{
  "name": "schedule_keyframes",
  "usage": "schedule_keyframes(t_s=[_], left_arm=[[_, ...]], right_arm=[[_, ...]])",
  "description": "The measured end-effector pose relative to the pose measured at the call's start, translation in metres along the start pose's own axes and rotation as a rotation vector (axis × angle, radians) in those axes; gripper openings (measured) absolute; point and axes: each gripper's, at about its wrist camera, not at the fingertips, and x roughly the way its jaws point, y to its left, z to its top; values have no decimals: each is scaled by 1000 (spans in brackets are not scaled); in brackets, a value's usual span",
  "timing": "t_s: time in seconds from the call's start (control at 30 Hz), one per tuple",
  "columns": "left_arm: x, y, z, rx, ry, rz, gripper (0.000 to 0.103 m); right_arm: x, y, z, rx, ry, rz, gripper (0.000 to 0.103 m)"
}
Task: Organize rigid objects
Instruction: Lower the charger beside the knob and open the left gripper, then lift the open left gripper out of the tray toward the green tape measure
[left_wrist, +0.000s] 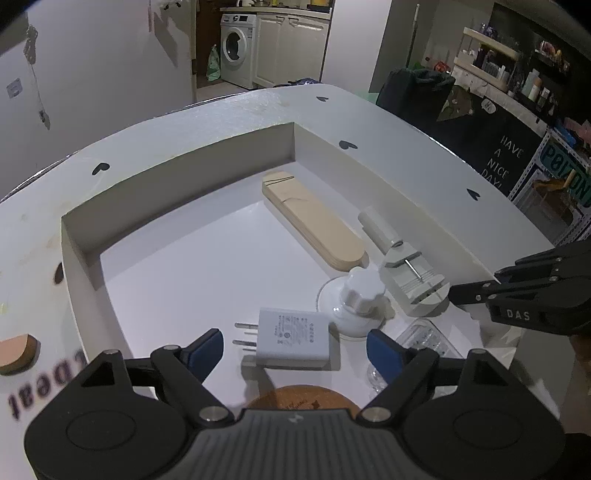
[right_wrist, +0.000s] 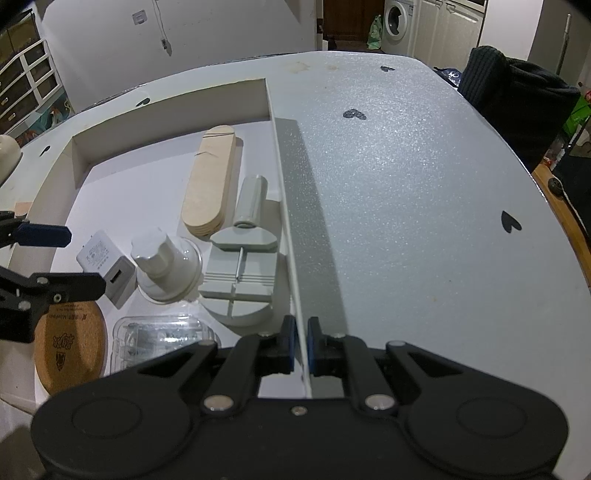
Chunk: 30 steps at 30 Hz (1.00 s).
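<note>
A white box (left_wrist: 184, 162) (right_wrist: 166, 107) on the table holds a white charger (left_wrist: 295, 338) (right_wrist: 105, 264), a white knob on a clear suction base (left_wrist: 360, 291) (right_wrist: 162, 260), a grey watch tool (left_wrist: 410, 266) (right_wrist: 240, 266), a flat wooden piece (left_wrist: 314, 218) (right_wrist: 210, 184), a cork coaster (left_wrist: 303, 397) (right_wrist: 70, 349) and a clear plastic case (left_wrist: 424, 338) (right_wrist: 159, 339). My left gripper (left_wrist: 295, 349) is open just above the charger. My right gripper (right_wrist: 300, 341) is shut on the box's right wall (right_wrist: 290, 229); it also shows in the left wrist view (left_wrist: 458, 295).
The table top (right_wrist: 406, 184) is white with small black heart marks. A wooden piece (left_wrist: 16, 352) lies on the table left of the box. A dark chair (right_wrist: 517, 103) stands at the far right. A washing machine (left_wrist: 238, 50) stands in the background.
</note>
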Motion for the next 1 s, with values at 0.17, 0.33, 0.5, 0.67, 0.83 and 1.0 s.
schedule_keyframes(t_s=[0.17,0.33,0.5,0.67,0.83,1.0], left_arm=[[-11,-3,-3,-10,-19,2,101],[-23,-5,-5,-23,-33,-7,103],[-39,-7,-6,-33,-60,-15,103],[-58,-2,-7,-54,-100,-5,103],[-81,22,-11,-114,-150,40,103],[-100,66,-24,-204,-191,125,103]], right_arm=[[0,0,0,-2,-2,1,9],[0,0,0,-5,-3,1,9],[-1,0,0,-6,-5,2,8],[-1,0,-1,-7,-6,2,8],[-1,0,-1,-6,-6,3,8],[-1,0,-1,-7,-6,2,8]])
